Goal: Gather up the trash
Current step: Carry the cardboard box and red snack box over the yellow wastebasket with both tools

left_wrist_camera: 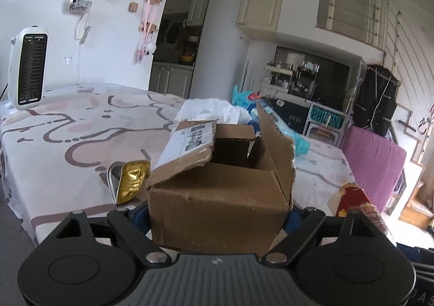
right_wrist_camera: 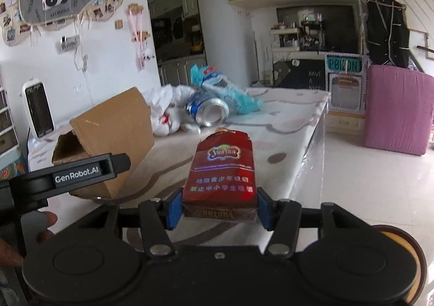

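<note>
An open brown cardboard box (left_wrist_camera: pixel 217 197) fills the space between the blue pads of my left gripper (left_wrist_camera: pixel 217 215), which is shut on its two sides. In the right wrist view the same box (right_wrist_camera: pixel 114 127) sits tilted at the left, with a left finger (right_wrist_camera: pixel 89 169) along its side. My right gripper (right_wrist_camera: pixel 218 208) is shut on a red cigarette pack (right_wrist_camera: pixel 221 170), held upright over the patterned tablecloth (right_wrist_camera: pixel 284 129). The pack's top edge (left_wrist_camera: pixel 352 197) shows to the right of the box. A crumpled gold pouch (left_wrist_camera: pixel 130 184) lies just left of the box.
Farther back on the table lie a crushed blue can (right_wrist_camera: pixel 208 112), a white plastic bag (right_wrist_camera: pixel 168 108) and a light-blue wrapper (right_wrist_camera: pixel 225 89). A white heater (left_wrist_camera: pixel 28 67) stands at the far left corner. A pink mat (right_wrist_camera: pixel 398 105) stands on the floor beyond the table's right edge.
</note>
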